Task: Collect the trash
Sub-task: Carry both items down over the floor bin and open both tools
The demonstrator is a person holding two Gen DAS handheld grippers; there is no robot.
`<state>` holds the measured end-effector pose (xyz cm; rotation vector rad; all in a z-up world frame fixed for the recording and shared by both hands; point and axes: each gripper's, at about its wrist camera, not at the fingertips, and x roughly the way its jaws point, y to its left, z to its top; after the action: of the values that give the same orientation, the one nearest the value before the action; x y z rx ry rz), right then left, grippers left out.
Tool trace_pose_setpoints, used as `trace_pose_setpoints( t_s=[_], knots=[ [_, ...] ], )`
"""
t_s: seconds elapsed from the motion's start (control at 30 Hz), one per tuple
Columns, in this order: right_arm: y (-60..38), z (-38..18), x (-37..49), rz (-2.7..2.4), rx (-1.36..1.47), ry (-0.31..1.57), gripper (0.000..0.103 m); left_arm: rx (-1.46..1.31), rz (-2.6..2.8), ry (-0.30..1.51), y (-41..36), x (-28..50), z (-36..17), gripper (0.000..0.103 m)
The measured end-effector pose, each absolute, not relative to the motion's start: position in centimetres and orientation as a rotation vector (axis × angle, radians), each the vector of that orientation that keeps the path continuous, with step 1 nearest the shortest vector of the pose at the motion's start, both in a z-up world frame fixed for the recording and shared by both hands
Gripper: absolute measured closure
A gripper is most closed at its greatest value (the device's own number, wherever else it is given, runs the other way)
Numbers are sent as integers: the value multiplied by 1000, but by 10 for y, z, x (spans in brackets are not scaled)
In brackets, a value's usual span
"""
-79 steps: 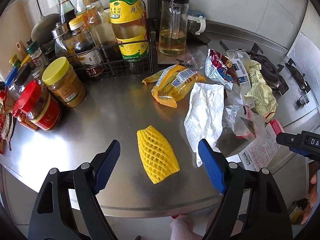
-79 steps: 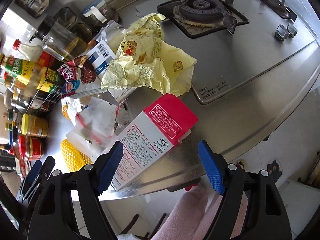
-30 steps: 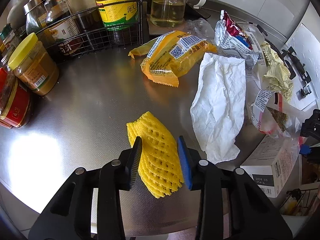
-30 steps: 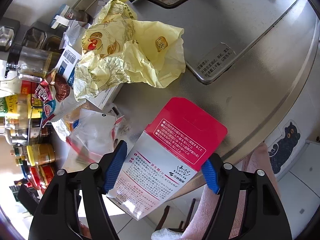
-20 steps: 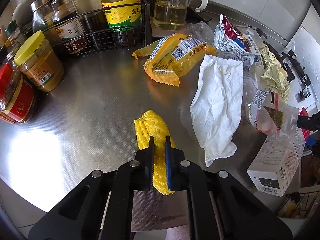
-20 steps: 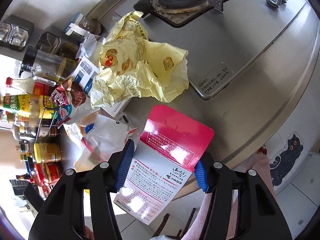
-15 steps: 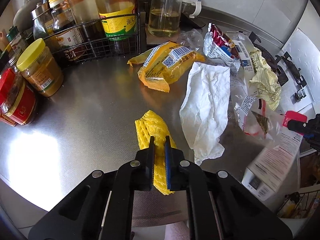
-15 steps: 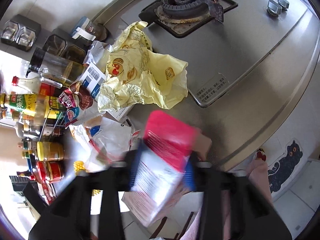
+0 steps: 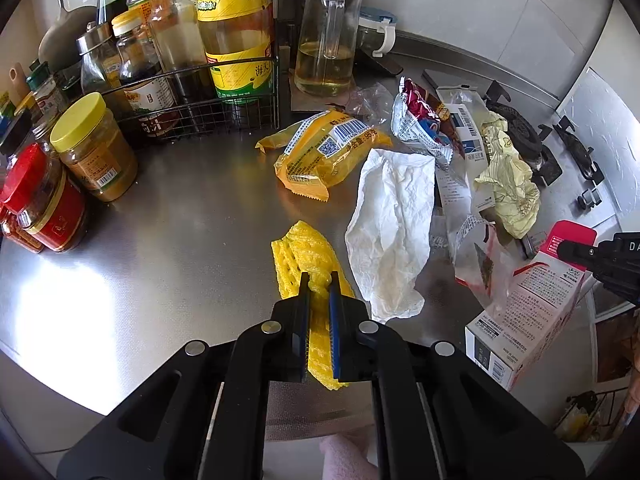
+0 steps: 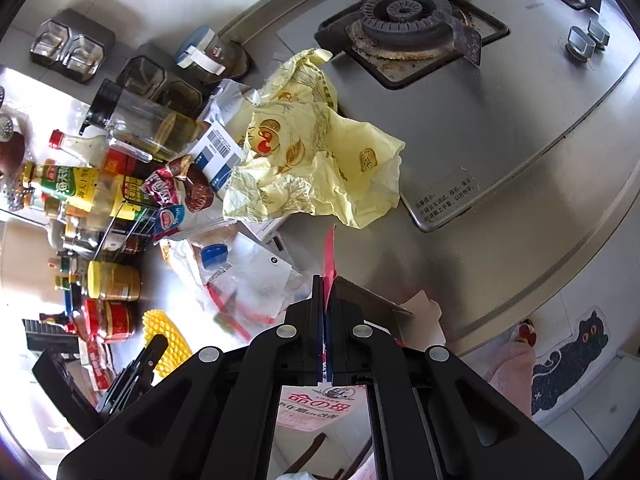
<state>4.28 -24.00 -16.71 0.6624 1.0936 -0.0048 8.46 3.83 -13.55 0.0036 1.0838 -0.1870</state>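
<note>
The left gripper (image 9: 319,280) has its blue pads pressed together on a yellow foam fruit net (image 9: 308,256), which is bunched between the jaws; the net's far end reaches out ahead of the fingertips over the stainless steel counter (image 9: 168,216), its near end hanging back under the fingers. Just right of that gripper lies a crumpled white paper towel (image 9: 394,224), and ahead of it, farther from the tips, a yellow snack wrapper (image 9: 328,152) with a barcode. Beyond the wrapper and to the left stands a wire rack of sauce bottles (image 9: 192,92), with a yellow-lidded jar (image 9: 94,146) and a red-lidded jar (image 9: 44,204) off to the gripper's left.

The right gripper (image 10: 326,280) is closed tight, pinching the red top flap of a red and white carton (image 9: 532,300); seen from the left wrist, the carton hangs tilted from the gripper at the counter's edge. Ahead of the right gripper's tips lies a crumpled pale yellow plastic bag (image 10: 316,168), and beyond that a gas burner (image 10: 404,16). To the left of its tips sits a clear zip bag with a red strip (image 10: 248,284), then a red snack packet (image 10: 176,192) farther off.
</note>
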Motion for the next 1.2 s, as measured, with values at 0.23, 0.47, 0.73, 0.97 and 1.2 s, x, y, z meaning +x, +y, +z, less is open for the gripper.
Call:
trace_pose_setpoints(
  t_s=[0.23, 0.47, 0.73, 0.97, 1.2],
  knots=[
    [-249, -155, 21, 23, 644, 1055, 101, 6, -161, 1036, 36, 58, -112, 96],
    [-256, -141, -11, 83, 601, 1024, 101, -11, -135, 1011, 25, 16, -97, 96],
    [-244, -155, -60, 186, 547, 1069, 101, -54, -130, 1010, 10, -52, -92, 96],
    [-225, -209, -90, 207, 537, 1147, 101, -56, -149, 1094, 4, -98, -132, 96],
    [-200, -282, -91, 227, 497, 1212, 101, -81, -185, 1185, 2, -117, -201, 96]
  ],
)
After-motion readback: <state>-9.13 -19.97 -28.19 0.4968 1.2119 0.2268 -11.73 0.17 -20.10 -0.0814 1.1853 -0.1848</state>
